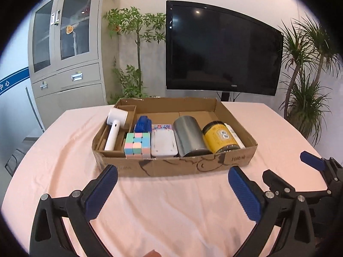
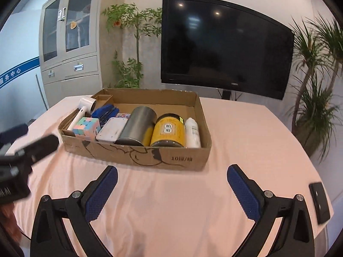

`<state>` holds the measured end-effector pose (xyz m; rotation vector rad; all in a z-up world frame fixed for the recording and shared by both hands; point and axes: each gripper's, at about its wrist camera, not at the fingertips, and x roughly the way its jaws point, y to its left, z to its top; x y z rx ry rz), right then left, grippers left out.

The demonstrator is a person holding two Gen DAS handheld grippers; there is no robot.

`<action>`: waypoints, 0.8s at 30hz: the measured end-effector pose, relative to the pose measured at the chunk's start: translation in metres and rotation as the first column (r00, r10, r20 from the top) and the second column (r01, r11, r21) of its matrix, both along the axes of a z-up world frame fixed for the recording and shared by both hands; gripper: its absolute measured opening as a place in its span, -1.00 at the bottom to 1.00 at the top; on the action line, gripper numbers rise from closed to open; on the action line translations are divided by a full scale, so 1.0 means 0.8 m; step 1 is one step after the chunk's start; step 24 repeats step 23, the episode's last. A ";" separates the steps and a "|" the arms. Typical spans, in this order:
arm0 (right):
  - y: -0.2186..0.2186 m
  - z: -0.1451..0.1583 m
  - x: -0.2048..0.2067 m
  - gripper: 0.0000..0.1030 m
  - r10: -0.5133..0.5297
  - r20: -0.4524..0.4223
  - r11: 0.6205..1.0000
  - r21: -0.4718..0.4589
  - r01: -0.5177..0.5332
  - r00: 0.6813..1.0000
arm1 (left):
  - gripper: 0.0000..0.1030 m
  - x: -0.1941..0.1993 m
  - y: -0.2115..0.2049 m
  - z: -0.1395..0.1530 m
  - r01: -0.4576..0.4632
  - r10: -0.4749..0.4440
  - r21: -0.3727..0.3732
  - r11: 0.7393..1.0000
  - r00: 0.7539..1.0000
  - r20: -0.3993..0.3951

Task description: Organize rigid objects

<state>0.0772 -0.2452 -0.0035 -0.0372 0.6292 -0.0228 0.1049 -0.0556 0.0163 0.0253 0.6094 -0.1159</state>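
Note:
A shallow cardboard box point(image 1: 171, 166) point(image 2: 150, 157) stands on the pink-clothed table. Side by side inside lie a white handheld fan point(image 1: 114, 128) point(image 2: 82, 112), a blue stapler point(image 1: 142, 125) point(image 2: 106, 111), a pastel puzzle cube point(image 1: 137, 144) point(image 2: 86, 127), a white flat case point(image 1: 164, 143) point(image 2: 111, 129), a grey metal can point(image 1: 188, 137) point(image 2: 138, 127), a yellow jar point(image 1: 220, 138) point(image 2: 168, 131) and a white bottle point(image 1: 235, 136) point(image 2: 193, 131). My left gripper point(image 1: 172, 175) point(image 2: 32, 139) is open and holds nothing, just before the box's front wall. My right gripper point(image 2: 171, 173) point(image 1: 284, 165) is open too, beside it on the right.
A black flat object point(image 2: 319, 201) lies at the table's right edge. Behind the table stand a dark TV screen point(image 1: 223, 49), potted plants point(image 1: 308, 98) and a grey glass-door cabinet point(image 1: 66, 49). Bare pink cloth point(image 1: 171, 209) lies between my grippers and the box.

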 end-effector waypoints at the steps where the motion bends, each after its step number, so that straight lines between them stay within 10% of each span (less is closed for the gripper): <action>1: 0.000 -0.001 -0.003 0.99 -0.003 -0.003 1.000 0.006 0.003 1.000 | 0.99 0.000 0.000 0.001 -0.003 0.003 0.000 1.000 1.000 0.001; 24: -0.024 -0.043 0.101 0.99 0.064 -0.117 0.996 0.070 -0.056 0.991 | 0.99 0.095 -0.056 -0.034 -0.043 0.047 0.049 0.998 0.996 -0.072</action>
